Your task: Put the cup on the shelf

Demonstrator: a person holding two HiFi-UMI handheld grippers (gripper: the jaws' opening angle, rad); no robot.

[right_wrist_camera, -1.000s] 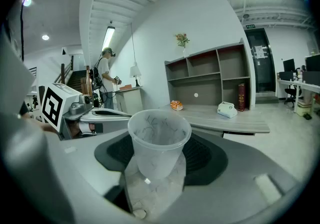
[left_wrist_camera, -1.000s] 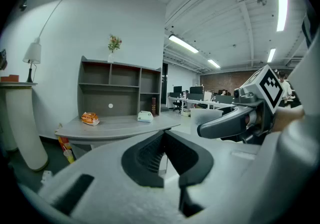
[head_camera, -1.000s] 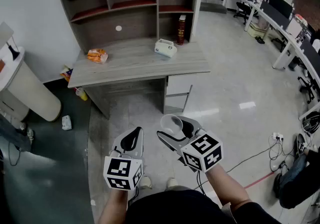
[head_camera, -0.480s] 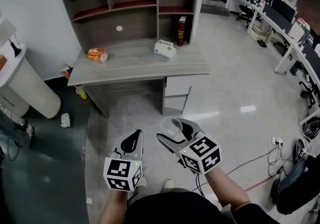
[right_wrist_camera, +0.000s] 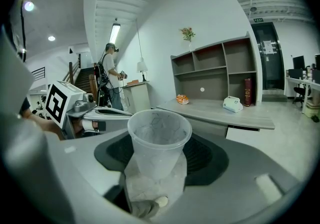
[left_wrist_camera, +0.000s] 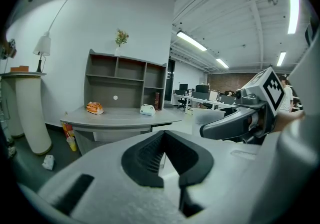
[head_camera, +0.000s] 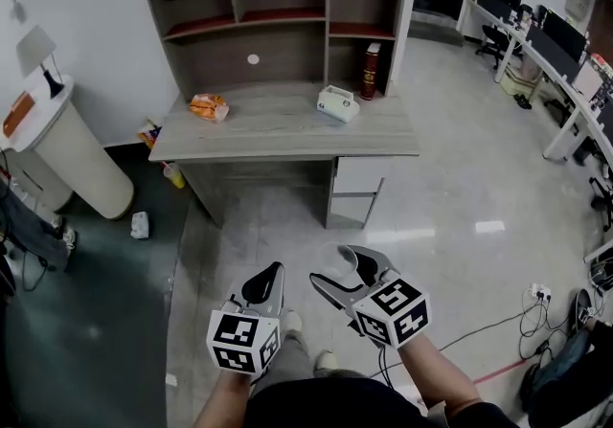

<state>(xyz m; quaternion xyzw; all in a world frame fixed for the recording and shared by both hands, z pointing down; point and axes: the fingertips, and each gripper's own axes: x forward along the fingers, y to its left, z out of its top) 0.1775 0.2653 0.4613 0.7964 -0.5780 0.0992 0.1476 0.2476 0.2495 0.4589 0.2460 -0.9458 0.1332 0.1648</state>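
1. Head view: the left claw (head_camera: 270, 275) and the right claw (head_camera: 347, 268) are held side by side over the pale floor (head_camera: 450, 177), in front of the counter (head_camera: 287, 134) and well apart from it.
2. Head view: a shelf (head_camera: 278, 29) stands at the back of the counter. An orange packet (head_camera: 208, 107) and a white box (head_camera: 337, 103) lie on the counter, and a red book (head_camera: 370, 70) stands upright under the shelf's right end. A white bin (head_camera: 72, 163) stands left of the counter.
3. Left gripper view: the left claw (left_wrist_camera: 164, 140) is closed, its dark pads (left_wrist_camera: 142, 158) meeting at the tips with nothing between them. The counter and shelf show beyond it, and the right claw shows at the right edge.
4. Right gripper view: the right claw (right_wrist_camera: 160, 157) grips a clear plastic cup (right_wrist_camera: 159, 138), upright with its mouth up and a pad on either side. The cup is far from the shelf, which is seen across the floor. A person (right_wrist_camera: 111, 72) stands in the background at the left.
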